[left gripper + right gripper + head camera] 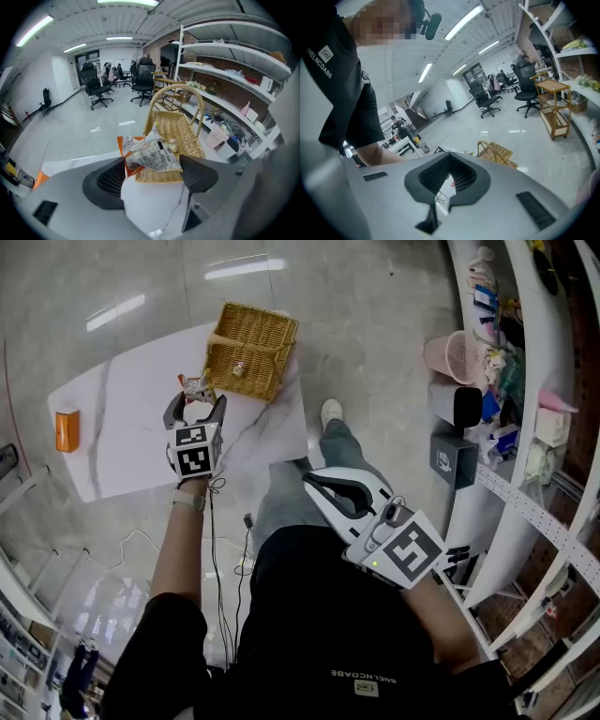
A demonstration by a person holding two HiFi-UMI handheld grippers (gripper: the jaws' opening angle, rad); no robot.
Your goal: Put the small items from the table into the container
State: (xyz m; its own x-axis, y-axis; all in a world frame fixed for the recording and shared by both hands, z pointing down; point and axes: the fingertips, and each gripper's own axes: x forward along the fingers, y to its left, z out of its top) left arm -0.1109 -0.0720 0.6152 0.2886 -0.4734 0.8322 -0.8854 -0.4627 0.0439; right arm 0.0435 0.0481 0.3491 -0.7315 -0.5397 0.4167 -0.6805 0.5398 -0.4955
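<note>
A crinkled snack packet (152, 155), clear with orange print, is pinched between the pads of my left gripper (153, 174). That gripper (195, 407) hovers over the white marble table (122, 427), just in front of the wicker basket (248, 348), and the packet (195, 387) sticks out past its jaws toward the near rim of the basket (174, 131). One small pale item (173, 146) lies inside the basket. An orange block (67, 430) rests at the table's left end. My right gripper (319, 480) is held off the table near my body, shut with nothing in it (451, 168).
White shelving (525, 381) crowded with goods curves along the right, with a pink bin (452, 355) and a dark box (455, 460) on the floor beside it. My leg and shoe (331, 412) stand by the table's right edge. A cable (220, 549) hangs below the left wrist.
</note>
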